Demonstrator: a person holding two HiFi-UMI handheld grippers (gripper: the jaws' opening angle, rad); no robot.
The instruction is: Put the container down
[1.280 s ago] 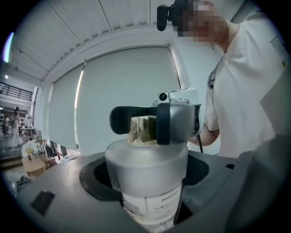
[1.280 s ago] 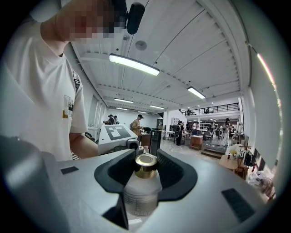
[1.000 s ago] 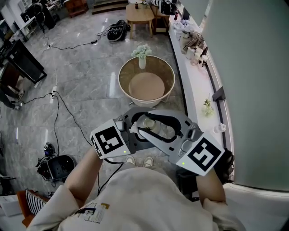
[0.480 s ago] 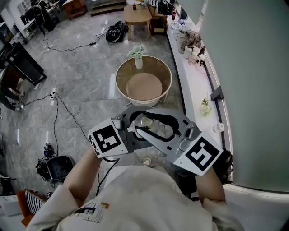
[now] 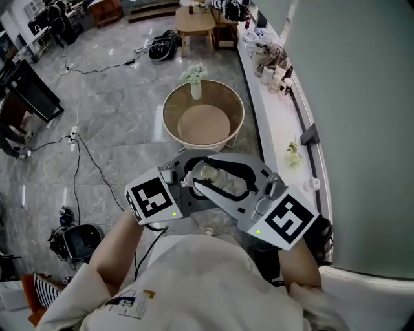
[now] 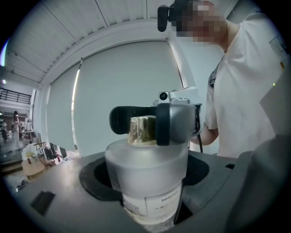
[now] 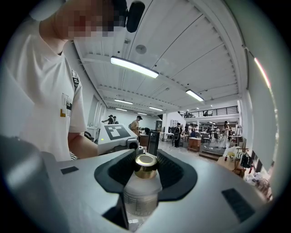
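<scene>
In the head view a frosted container [image 5: 210, 173] with a gold cap is held in the air in front of my chest, between both grippers. In the left gripper view, my left gripper [image 6: 148, 193] is shut on the container's wide body [image 6: 148, 173]. My right gripper [image 6: 154, 124] reaches in from the other side and closes on the gold cap [image 6: 140, 131]. In the right gripper view the cap [image 7: 145, 164] sits between that gripper's [image 7: 145, 175] black pads. The left gripper's marker cube [image 7: 116, 133] shows behind it.
A round low table [image 5: 169, 106] with a vase of flowers [image 5: 194, 79] stands on the grey floor just ahead. A white ledge [image 5: 275, 126] with small items runs along the right wall. Cables [image 5: 84, 155] trail on the left, and a wooden table [image 5: 197, 19] stands far back.
Both grippers stay closed on the container in the same pose. The round table has slid slightly up and left in the head view.
</scene>
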